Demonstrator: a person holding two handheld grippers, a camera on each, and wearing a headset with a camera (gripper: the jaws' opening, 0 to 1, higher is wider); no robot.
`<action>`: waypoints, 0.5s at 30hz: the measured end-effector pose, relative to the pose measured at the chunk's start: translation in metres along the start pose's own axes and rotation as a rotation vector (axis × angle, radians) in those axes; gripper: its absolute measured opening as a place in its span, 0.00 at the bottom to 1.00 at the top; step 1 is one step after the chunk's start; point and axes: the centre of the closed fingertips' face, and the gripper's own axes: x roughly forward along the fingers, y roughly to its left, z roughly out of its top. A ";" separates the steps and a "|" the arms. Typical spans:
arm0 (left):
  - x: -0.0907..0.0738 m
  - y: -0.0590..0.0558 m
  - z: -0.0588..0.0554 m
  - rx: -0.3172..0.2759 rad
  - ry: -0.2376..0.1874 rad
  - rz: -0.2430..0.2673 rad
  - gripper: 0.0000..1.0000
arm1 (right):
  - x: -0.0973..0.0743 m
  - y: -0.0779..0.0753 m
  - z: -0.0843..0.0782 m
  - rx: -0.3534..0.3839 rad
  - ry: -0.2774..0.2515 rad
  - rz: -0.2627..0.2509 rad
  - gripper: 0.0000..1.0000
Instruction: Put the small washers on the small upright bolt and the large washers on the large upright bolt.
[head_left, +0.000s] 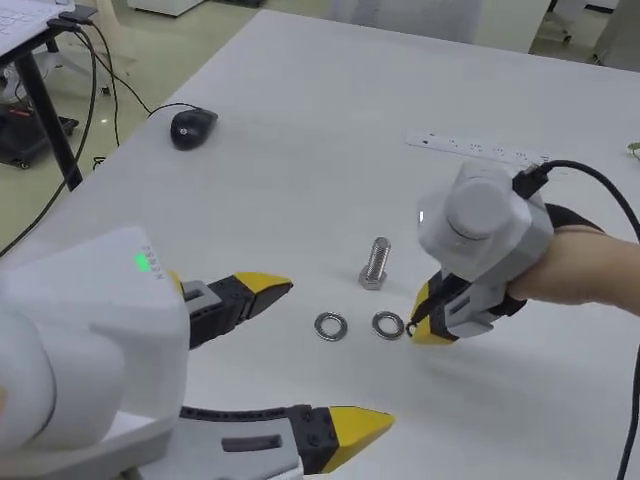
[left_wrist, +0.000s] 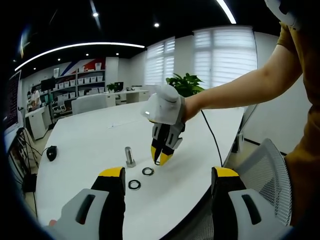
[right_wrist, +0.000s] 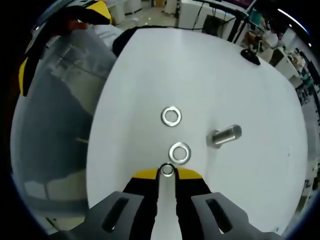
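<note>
A silver upright bolt (head_left: 376, 264) (right_wrist: 226, 136) (left_wrist: 130, 156) stands mid-table. Just in front of it two washers lie flat, one to the left (head_left: 330, 326) (right_wrist: 171, 116) and one to the right (head_left: 388, 325) (right_wrist: 180, 153). My right gripper (head_left: 424, 331) (right_wrist: 167, 172) points down at the table beside the right-hand washer, shut on a small washer (right_wrist: 167, 170) pinched between its yellow tips. My left gripper (head_left: 335, 355) (left_wrist: 170, 175) hovers open at the near side, nothing between its jaws, aimed toward the bolt and the right gripper (left_wrist: 162, 150).
A black mouse (head_left: 193, 127) lies at the far left of the white table (head_left: 300, 130), and a white power strip (head_left: 480, 148) lies at the far right. A cable (head_left: 600, 190) trails from the right gripper. An office chair (left_wrist: 260, 165) stands at the table's edge.
</note>
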 end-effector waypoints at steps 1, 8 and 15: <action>0.000 0.000 0.001 0.000 -0.003 0.000 0.69 | -0.002 -0.001 -0.001 0.002 -0.001 -0.003 0.12; 0.001 0.001 0.001 0.004 -0.002 -0.003 0.69 | -0.021 -0.008 -0.016 0.024 0.013 -0.037 0.12; 0.004 0.000 0.000 0.006 0.003 -0.014 0.69 | -0.039 -0.022 -0.037 0.062 0.022 -0.080 0.12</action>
